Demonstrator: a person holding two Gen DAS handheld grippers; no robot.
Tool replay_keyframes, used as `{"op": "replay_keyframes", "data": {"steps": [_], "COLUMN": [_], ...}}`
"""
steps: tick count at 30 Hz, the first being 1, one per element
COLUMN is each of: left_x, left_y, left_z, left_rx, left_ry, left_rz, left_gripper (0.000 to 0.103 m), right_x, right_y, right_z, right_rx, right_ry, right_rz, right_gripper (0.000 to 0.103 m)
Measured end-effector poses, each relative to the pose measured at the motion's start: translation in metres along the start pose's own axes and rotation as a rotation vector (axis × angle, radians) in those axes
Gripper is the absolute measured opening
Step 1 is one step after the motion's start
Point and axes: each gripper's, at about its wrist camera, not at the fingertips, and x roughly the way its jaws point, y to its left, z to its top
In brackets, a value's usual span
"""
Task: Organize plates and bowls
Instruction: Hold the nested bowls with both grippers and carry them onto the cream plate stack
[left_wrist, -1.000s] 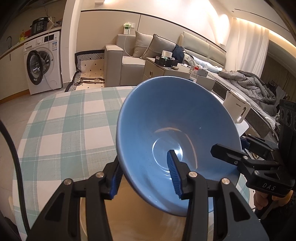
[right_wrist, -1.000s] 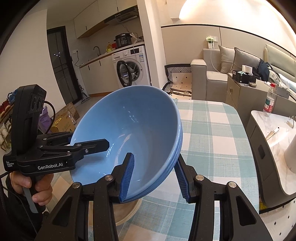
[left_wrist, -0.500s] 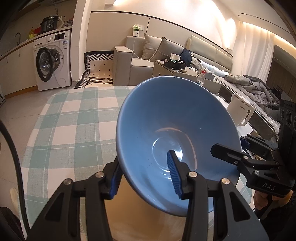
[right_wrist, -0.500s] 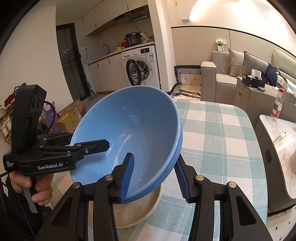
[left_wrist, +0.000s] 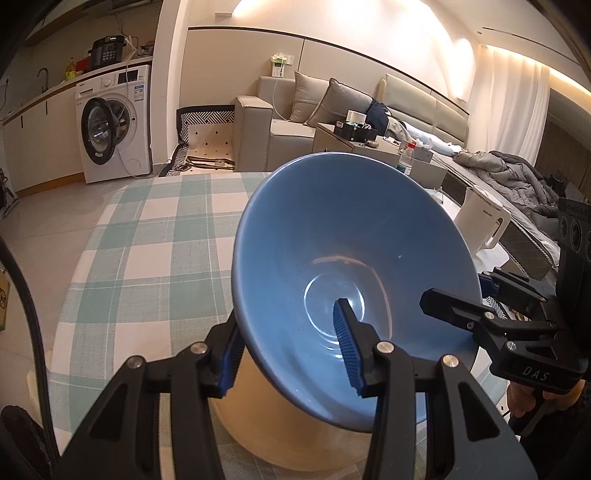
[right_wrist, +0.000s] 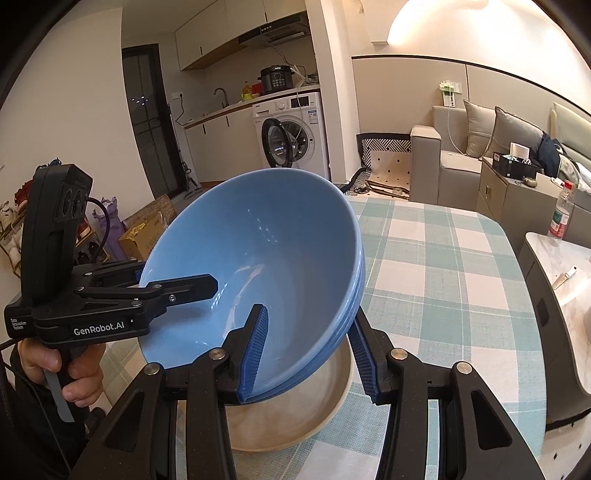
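Blue bowl (left_wrist: 354, 266): tilted, raised over cream bowl (left_wrist: 266, 417), rim clamped between 2 blue-padded fingers (left_wrist: 345, 343) of left gripper (left_wrist: 288, 354), 1 inside, 1 outside. Right gripper (left_wrist: 480, 299): clamped on opposite rim, marked "DAS". Checked tablecloth (left_wrist: 147, 266): green and white, under both bowls. White kettle (left_wrist: 484, 225): behind blue bowl, right. Washing machine (left_wrist: 110, 122): far left, door open. Beige sofa (left_wrist: 295, 122) with cushions: background, centre.
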Motion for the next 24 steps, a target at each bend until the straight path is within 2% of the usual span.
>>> {"op": "replay_keyframes", "data": {"steps": [24], "left_x": [0.01], "left_y": [0.014], "left_z": [-0.027], "left_rx": [-0.01], "left_ry": [0.062], "left_rz": [0.008], "left_gripper": [0.045], "right_x": [0.023], "right_y": [0.014], "right_z": [-0.026], "right_rx": [0.017], "right_ry": [0.076], "right_rz": [0.003], "right_gripper": [0.046]}}
